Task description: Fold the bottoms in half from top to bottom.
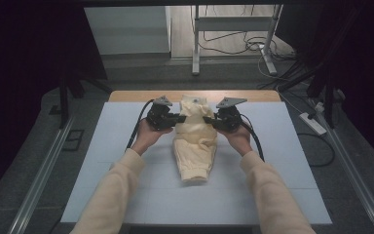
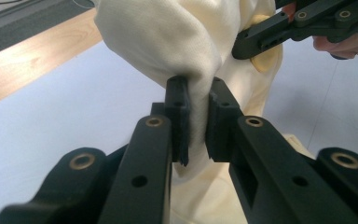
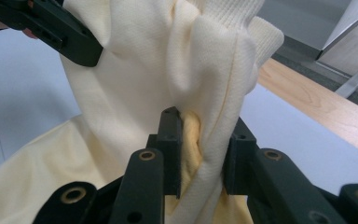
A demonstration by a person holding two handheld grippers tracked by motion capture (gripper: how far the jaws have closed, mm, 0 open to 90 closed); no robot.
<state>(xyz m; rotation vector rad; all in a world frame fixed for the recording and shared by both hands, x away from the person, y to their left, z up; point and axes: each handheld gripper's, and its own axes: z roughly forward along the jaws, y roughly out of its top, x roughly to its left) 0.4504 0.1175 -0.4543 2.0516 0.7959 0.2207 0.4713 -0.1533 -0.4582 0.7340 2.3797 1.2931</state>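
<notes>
A: The person is holding up a pale yellow knitted cotton garment (image 1: 195, 134) with both tools. The left gripper (image 2: 196, 119) is pinching a fold between nearly closed fingers (image 2: 177, 116), and the right gripper (image 3: 200, 149) is clamping a thicker bunch the same way.

B: What is at risk?

A: The fabric is sitting near the fingertips, so a tug could be pulling it free. The garment's lower end is resting on the white bench (image 1: 282, 161), below the fingers, and could be dragging and bunching.

B: And the hands?

A: Both forearms are reaching forward, fingers pointing inward toward each other, level, gripping opposite sides of the garment.
</notes>
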